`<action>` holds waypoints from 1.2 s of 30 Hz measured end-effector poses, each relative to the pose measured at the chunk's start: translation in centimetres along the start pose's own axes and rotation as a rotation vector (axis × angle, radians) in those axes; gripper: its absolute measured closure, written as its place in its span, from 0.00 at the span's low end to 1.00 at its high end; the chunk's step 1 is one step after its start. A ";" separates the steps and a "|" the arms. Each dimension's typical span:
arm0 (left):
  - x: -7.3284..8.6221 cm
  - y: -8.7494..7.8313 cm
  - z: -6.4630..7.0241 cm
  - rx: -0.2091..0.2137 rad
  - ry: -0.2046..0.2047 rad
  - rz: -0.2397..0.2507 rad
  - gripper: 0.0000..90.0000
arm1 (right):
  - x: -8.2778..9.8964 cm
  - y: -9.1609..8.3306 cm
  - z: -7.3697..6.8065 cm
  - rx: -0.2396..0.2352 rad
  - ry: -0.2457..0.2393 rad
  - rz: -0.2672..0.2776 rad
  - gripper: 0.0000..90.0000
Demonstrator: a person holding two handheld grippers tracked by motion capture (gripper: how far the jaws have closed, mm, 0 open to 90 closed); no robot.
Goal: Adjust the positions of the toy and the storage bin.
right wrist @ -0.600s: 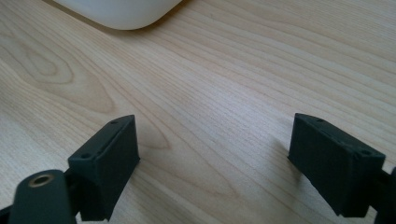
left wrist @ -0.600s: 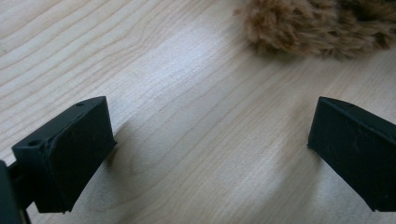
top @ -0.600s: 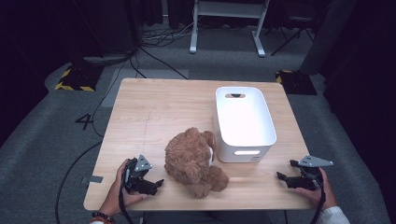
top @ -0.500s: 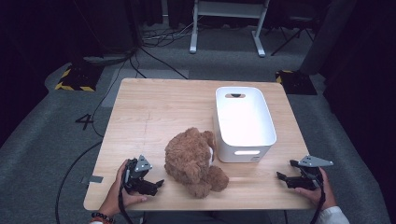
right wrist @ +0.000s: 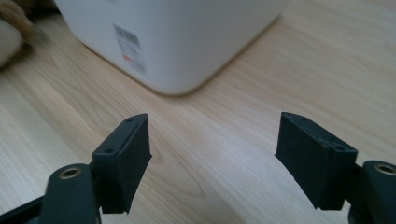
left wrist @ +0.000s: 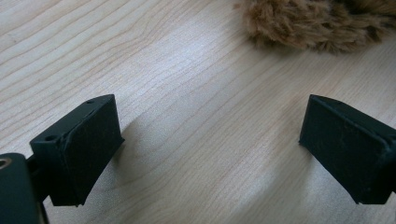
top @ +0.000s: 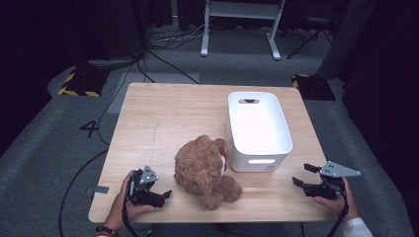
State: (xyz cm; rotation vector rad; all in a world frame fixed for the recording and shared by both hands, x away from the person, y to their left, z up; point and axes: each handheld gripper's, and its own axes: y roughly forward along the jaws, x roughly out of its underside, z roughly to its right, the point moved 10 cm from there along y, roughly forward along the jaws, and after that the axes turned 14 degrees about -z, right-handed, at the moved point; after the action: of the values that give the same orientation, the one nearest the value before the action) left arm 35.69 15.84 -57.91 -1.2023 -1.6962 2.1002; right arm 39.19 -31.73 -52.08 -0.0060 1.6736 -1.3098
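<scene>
A brown teddy bear (top: 205, 170) lies on the wooden table (top: 168, 118), near the front edge and just left of a white plastic bin (top: 259, 131). My left gripper (top: 165, 193) rests on the table to the bear's left, open, its jaws pointing at the bear with bare wood between them. In the left gripper view the bear's fur (left wrist: 317, 21) shows at the top, a short way beyond the jaws. My right gripper (top: 302, 175) sits at the front right corner, open and empty. In the right gripper view the bin's corner (right wrist: 177, 42) stands ahead.
The bin is empty and stands upright at the table's right side. The back and left parts of the table are bare wood. Cables and a white metal stand (top: 242, 24) are on the grey floor behind the table.
</scene>
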 end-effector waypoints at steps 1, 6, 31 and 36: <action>0.0 0.0 0.0 0.000 -0.001 0.000 0.06 | 0.0 0.0 0.0 0.000 0.000 0.000 0.29; 0.0 0.0 0.0 -0.001 -0.001 0.000 0.06 | -3.4 -1.5 -0.6 -0.009 -0.069 0.048 0.29; 0.0 0.0 0.0 0.001 0.000 0.000 0.06 | -11.6 -2.9 -3.6 -0.044 -0.218 0.092 0.30; 0.0 0.0 0.0 -0.001 0.000 0.000 0.06 | -12.5 -1.4 -4.6 -0.066 -0.242 0.057 0.32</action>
State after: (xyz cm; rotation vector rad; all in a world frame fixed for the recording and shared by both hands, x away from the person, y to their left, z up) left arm 35.70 15.85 -57.91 -1.2027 -1.6979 2.0995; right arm 41.98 -22.35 -42.93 -0.1492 1.4991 -1.1623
